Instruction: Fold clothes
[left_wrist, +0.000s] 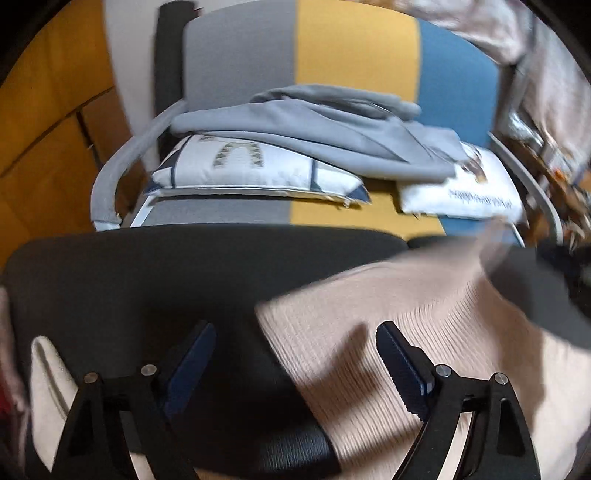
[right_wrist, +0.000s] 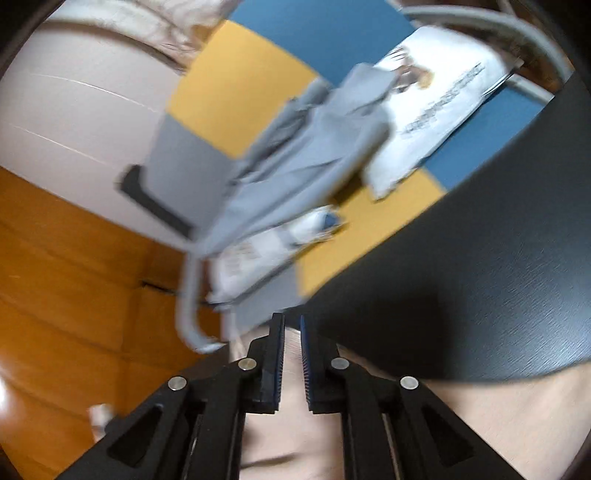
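Nearest the left wrist camera, the left gripper (left_wrist: 295, 339) hangs with its black, blue-padded fingers (left_wrist: 400, 363) spread wide and nothing between them, above the dark matte counter (left_wrist: 129, 280). The pale pink ribbed knit garment (left_wrist: 388, 332) lies partly spread across the counter's right side, its near edge under the right-hand finger.

In the right wrist view, the right gripper (right_wrist: 291, 332) has its fingers drawn nearly together, with pale pink cloth showing in the narrow gap and below them; it looks clamped on an edge of the knit, tilted over the counter's rim. Motion blur suggests this hand is swinging.

Beyond the counter, a grey garment (left_wrist: 314, 136) lies in a flat, folded-looking stack on white printed cushions (left_wrist: 243, 166) on a grey, yellow and blue striped sofa (left_wrist: 354, 48).

The step in hand appears to be a fold or a repositioning of the pink knit. The next move calls for the free left gripper to pin or take an opposite edge so the cloth lies flat and square.
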